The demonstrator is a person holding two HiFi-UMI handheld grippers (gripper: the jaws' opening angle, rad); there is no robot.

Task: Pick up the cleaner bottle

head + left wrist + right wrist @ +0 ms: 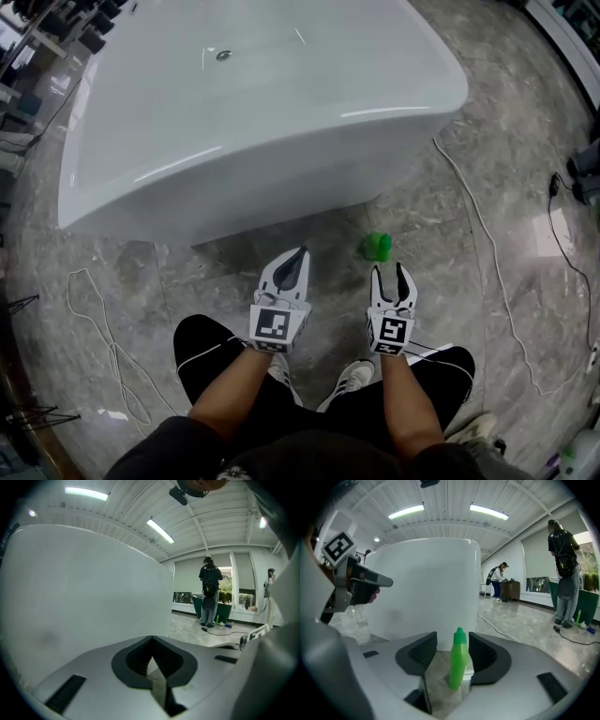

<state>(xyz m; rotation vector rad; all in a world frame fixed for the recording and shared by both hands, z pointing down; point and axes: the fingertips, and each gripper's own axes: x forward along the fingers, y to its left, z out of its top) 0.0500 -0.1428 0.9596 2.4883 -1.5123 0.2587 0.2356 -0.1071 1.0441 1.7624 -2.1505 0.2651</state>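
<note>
Big white tub (253,103) fills the top of the head view, sitting on a grey marble floor (487,141) with a white cable (478,225) trailing past its right end. Two people stand far off by the windows. Down low, both grippers point toward the tub's base. The left gripper (300,255) has its jaws together, nothing in them. The right gripper (390,270) has its jaws apart, and the green bottle (378,247) stands upright on the floor just ahead of them, lined up with the gap, untouched.
</note>
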